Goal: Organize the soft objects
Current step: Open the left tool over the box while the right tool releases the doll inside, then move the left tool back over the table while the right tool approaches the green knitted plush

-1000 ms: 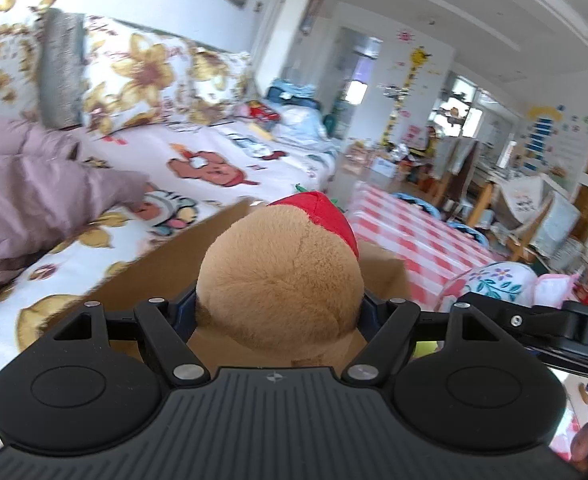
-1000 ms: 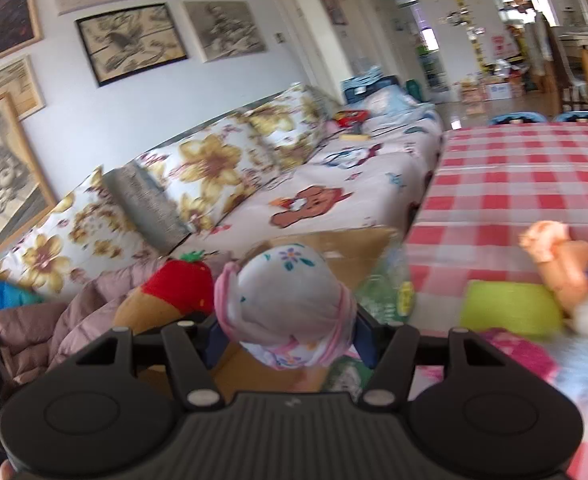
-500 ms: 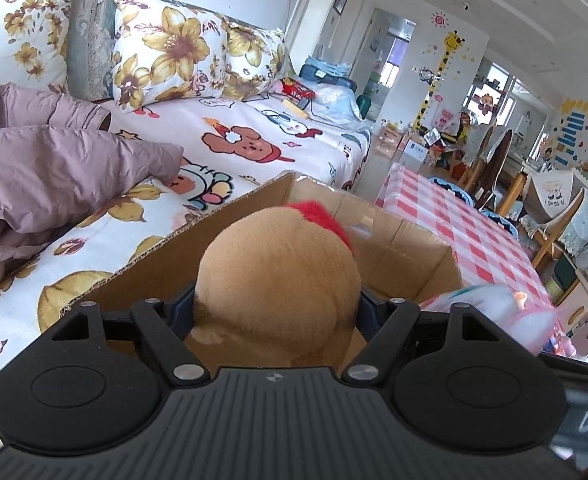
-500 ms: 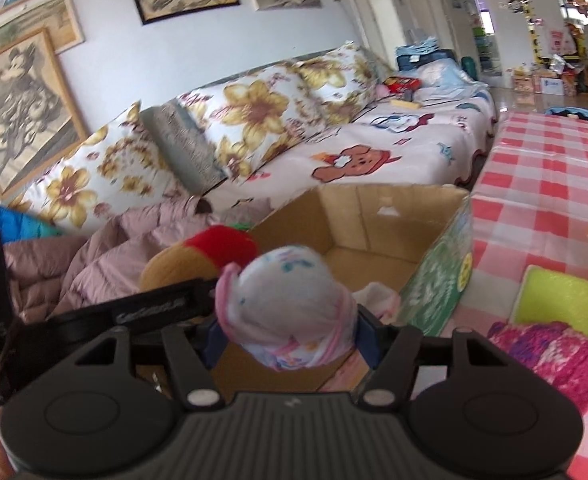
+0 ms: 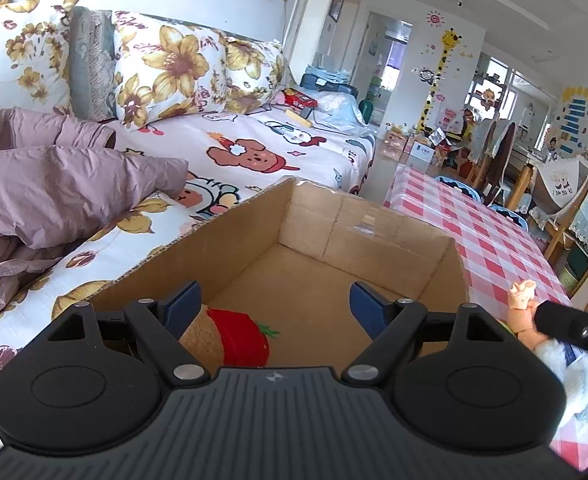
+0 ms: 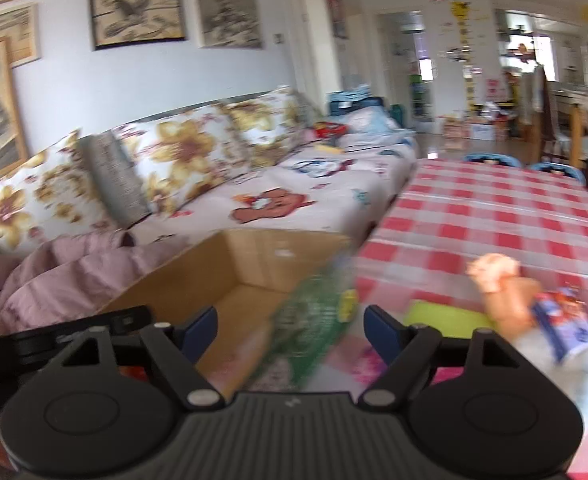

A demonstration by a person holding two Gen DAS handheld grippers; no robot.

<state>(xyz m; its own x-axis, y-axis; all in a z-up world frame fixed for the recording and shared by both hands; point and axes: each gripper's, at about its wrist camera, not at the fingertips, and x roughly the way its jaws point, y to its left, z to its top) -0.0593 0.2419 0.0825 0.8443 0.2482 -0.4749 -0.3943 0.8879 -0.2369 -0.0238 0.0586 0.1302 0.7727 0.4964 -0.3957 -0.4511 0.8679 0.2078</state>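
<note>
Going by the cardboard box (image 5: 374, 240), the sorting is partly done: a tan plush toy with a red strawberry cap (image 5: 230, 338) already lies on the box floor at its near-left corner, and the rest of the floor that shows is bare cardboard. The left gripper (image 5: 275, 306) hangs over the near edge of the box, its jaws spreading wide with nothing pinched — the plush sits just below and beside the left finger, free of both pads. The right gripper (image 6: 290, 328) is over the right wall of the box, its jaws also opening and empty; that view is blurred, so whatever pale shape lies under it inside the box cannot be made out. Work is left outside the box, on the checked tablecloth (image 6: 494, 216) to its right: a doll (image 6: 510, 292), a yellow-green pad (image 6: 446, 314) and something pink beside the box wall — all near the right gripper, none yet inside.
</note>
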